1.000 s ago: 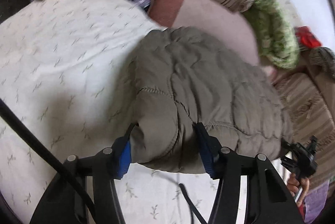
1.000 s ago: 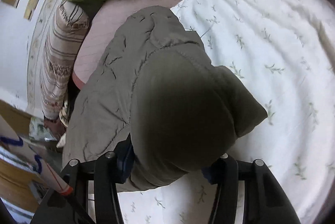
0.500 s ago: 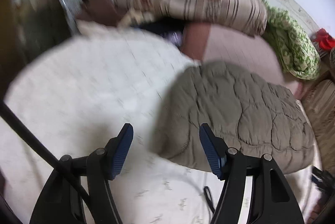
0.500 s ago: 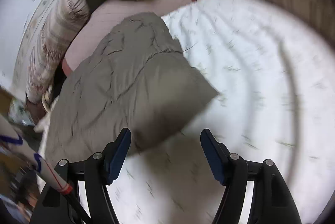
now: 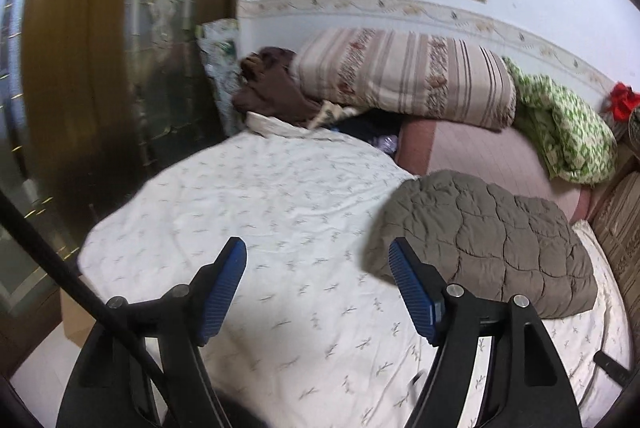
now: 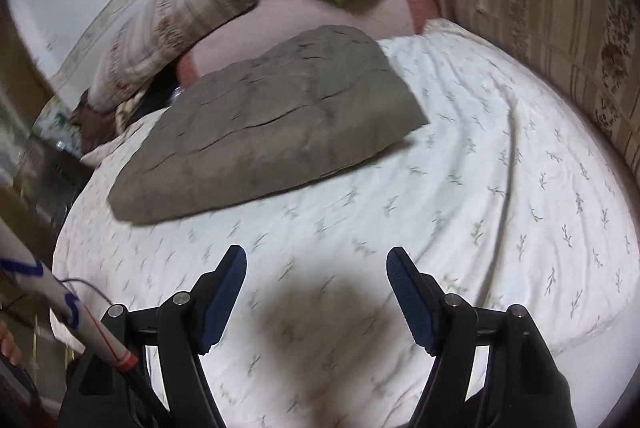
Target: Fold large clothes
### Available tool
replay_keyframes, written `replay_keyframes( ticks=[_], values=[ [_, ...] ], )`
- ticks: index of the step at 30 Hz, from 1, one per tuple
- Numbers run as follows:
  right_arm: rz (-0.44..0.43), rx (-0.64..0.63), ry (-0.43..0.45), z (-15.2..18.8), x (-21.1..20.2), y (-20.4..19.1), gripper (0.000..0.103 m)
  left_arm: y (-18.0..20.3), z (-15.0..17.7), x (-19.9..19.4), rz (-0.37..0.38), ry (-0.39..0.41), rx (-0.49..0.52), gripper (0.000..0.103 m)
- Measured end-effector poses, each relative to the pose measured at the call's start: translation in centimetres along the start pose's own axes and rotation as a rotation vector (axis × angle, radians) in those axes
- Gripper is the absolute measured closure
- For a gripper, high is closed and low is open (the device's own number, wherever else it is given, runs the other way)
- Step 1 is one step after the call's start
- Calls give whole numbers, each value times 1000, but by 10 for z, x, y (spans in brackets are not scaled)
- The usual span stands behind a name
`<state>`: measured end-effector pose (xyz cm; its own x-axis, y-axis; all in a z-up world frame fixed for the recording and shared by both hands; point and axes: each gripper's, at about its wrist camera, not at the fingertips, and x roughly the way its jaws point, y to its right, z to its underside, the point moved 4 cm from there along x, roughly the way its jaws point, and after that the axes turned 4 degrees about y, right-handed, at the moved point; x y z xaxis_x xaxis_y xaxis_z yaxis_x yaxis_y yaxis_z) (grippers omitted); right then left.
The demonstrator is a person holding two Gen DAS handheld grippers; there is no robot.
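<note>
- Jacket (image 5: 484,236): folded, quilted, grey-brown; lies on the white sheet (image 5: 272,212), its far edge over the pink sheet (image 5: 484,156)
- Left gripper (image 5: 316,288): jaws apart, empty; jacket just beyond its right finger
- Right gripper (image 6: 316,292): jaws apart, empty; above the sheet, clear of the jacket (image 6: 272,124)

A striped bolster (image 5: 408,76) and green patterned quilt (image 5: 568,132) lie beyond the white sheet (image 5: 260,196).
</note>
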<state>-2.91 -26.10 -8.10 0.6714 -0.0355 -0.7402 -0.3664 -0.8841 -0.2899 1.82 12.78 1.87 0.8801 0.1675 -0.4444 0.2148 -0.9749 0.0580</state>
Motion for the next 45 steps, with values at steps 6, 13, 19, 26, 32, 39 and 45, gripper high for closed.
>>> replay_keyframes(
  ticks=[6,13,19,26,32,39,45],
  values=[
    [4,-125,22,22,-25,-39,25,-18,-7,-60,-38,92,12,29],
    [5,-189,47,43,-53,-61,21,2,1,-97,-38,171,62,20],
    [118,-264,108,53,-65,-70,18,37,36,-80,20,75,136,20],
    [219,-296,84,62,-61,-62,17,65,68,-72,39,37,209,20],
    [235,-264,44,65,-51,-52,17,81,77,-74,-12,65,270,17],
    [228,-268,29,67,-43,-54,17,91,86,-72,29,70,294,14],
    [229,-269,13,70,-36,-55,17,105,102,-59,129,-40,329,14]
  ],
)
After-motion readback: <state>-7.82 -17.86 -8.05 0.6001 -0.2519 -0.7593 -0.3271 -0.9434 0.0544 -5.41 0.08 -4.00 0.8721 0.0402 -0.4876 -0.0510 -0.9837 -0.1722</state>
